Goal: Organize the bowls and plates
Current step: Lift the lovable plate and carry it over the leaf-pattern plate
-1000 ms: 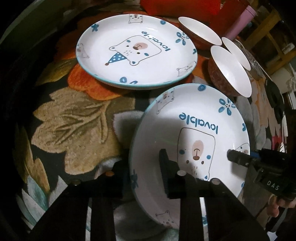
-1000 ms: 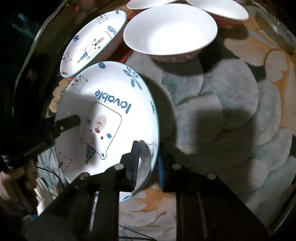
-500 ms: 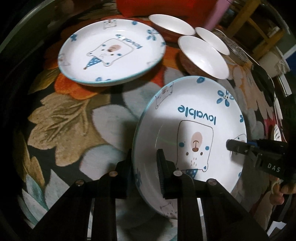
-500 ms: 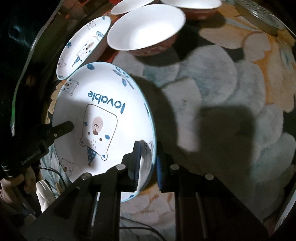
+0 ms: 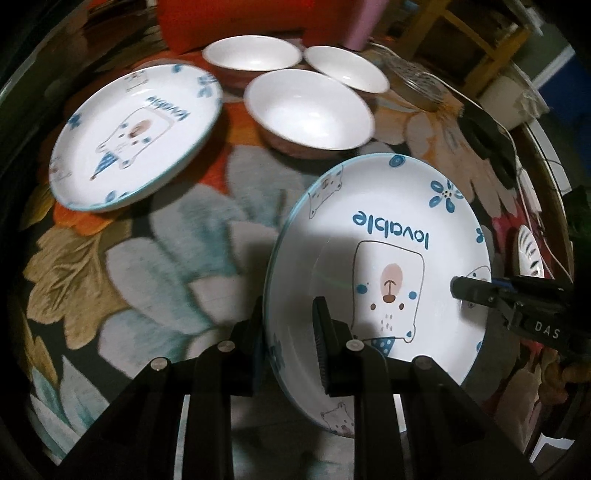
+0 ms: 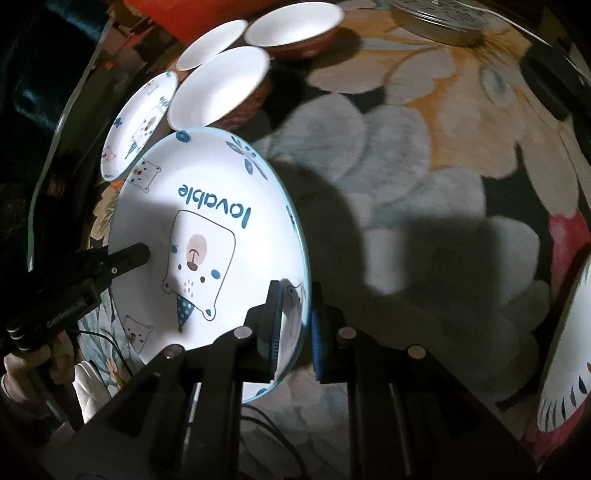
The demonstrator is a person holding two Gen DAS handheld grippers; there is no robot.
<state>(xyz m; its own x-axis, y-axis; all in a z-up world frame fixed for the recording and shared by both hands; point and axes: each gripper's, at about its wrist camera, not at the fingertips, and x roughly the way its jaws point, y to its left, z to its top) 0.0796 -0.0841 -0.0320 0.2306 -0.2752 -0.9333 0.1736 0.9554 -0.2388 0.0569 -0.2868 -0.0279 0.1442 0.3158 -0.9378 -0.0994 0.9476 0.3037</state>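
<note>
- The table carries a dark cloth [image 5: 155, 266] printed with big flowers in orange, tan, grey and pale blue; a clear sheet lies over it, its edge showing at the left of the right wrist view.
- A plate [image 5: 380, 258] with a bear drawing and the word "lovable" is held tilted above the cloth, clear of it, casting a broad shadow to its right.
- The left gripper [image 5: 288, 332] is clamped on the plate's near left rim, one pad under it and one on the face.
- The right gripper [image 6: 293, 325] is clamped on the opposite rim in the same way.
- A second plate [image 5: 136, 136] of the same pattern lies flat on the cloth at the far left.
- Three bowls [image 5: 308, 110], white inside and reddish-brown outside, stand close together just beside that plate, toward the back.
- Behind the bowls is a red block [image 5: 258, 18] with something pink beside it.
- A round metal rack [image 5: 413, 81] lies at the far right of the table, with a wooden frame [image 5: 476, 40] beyond it.
- A striped white dish [image 6: 565, 365] shows at the right edge.
- The room around the table is dark.
</note>
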